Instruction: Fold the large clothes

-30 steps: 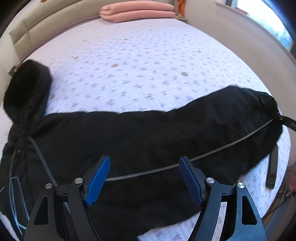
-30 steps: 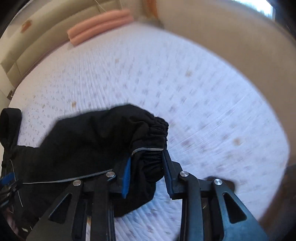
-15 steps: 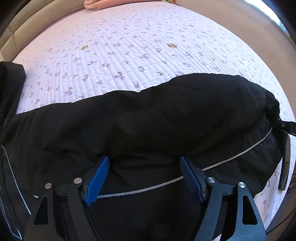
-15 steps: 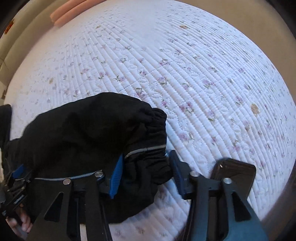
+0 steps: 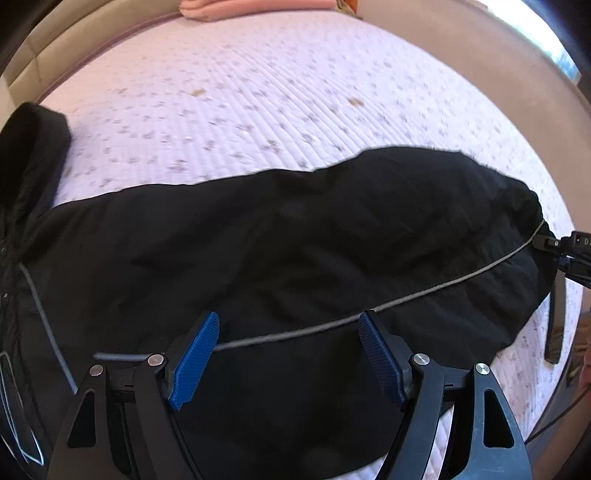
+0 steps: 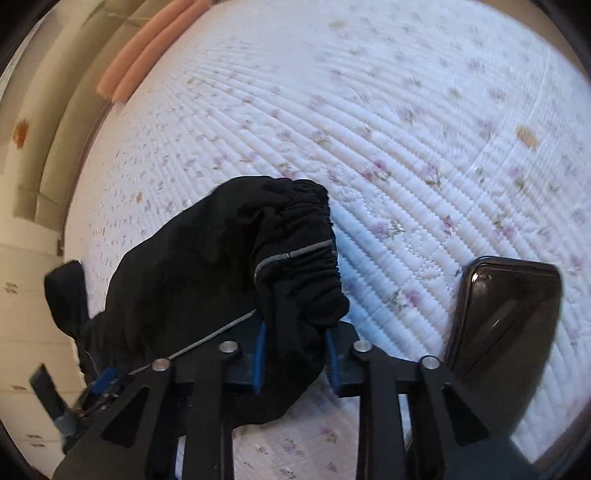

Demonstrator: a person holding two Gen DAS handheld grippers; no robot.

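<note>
A large black jacket [image 5: 288,251] with a thin grey piping line lies spread across the bed. My left gripper [image 5: 288,354] is open, hovering just above the jacket's sleeve near the piping. My right gripper [image 6: 295,354] is shut on the sleeve's elastic cuff [image 6: 303,258] and holds it lifted above the quilt. The right gripper also shows at the right edge of the left wrist view [image 5: 565,247], at the sleeve's end. The jacket's hood [image 5: 29,147] lies at the far left.
The bed has a white quilt with small flowers [image 5: 258,103]. A dark phone [image 6: 506,314] lies on the quilt right of my right gripper. Folded pink bedding [image 5: 251,5] sits at the headboard end. A beige wall [image 5: 461,48] borders the bed's right side.
My right gripper has closed tighter on the cuff and lifted it, swinging left. My left gripper has drawn back slightly over the sleeve, still open.
</note>
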